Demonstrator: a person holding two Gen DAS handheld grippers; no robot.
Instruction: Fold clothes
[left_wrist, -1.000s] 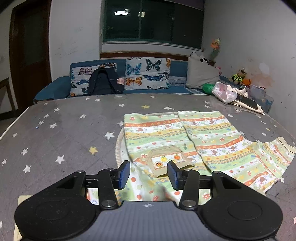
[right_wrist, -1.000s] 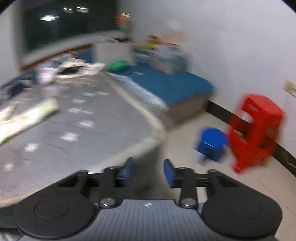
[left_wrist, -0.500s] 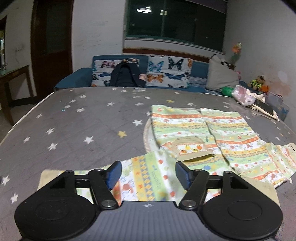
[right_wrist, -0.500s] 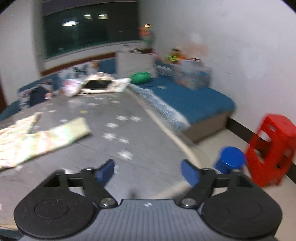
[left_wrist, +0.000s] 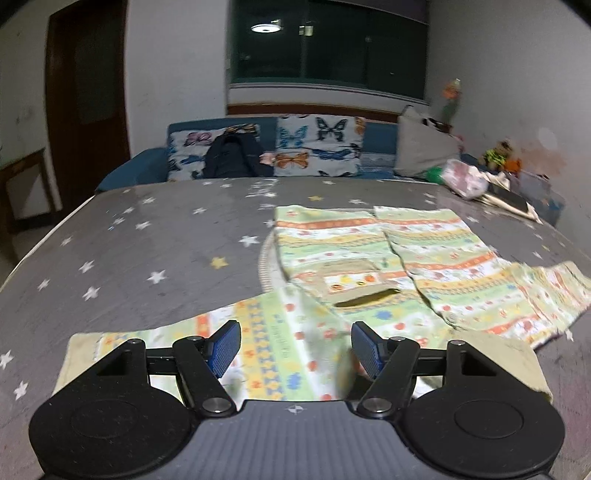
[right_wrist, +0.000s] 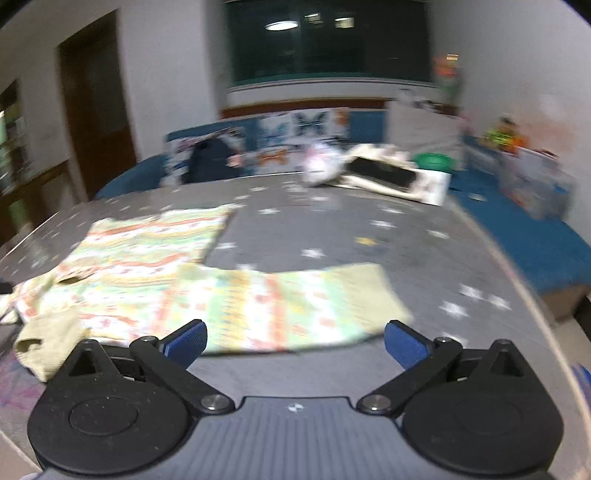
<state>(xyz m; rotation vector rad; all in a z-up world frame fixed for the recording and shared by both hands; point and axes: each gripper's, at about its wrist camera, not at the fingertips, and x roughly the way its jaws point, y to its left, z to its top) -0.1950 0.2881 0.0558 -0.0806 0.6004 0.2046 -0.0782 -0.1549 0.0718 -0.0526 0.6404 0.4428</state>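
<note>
The left gripper (left_wrist: 295, 349) hangs half open over the near sleeve (left_wrist: 207, 332), pads clear of the cloth, holding nothing. The right gripper (right_wrist: 295, 341) is opening wide, nothing between its jaws, with the other sleeve (right_wrist: 295, 306) just ahead. The shirt (left_wrist: 369, 258) lies spread flat on the starred table (left_wrist: 147, 240), sleeves out to each side (the pocket faces up). By my reading the folding is only starting: both sleeves await a grasp. Next, each gripper should drop onto a cuff edge, pinch it, and carry it inward across the body.
</note>
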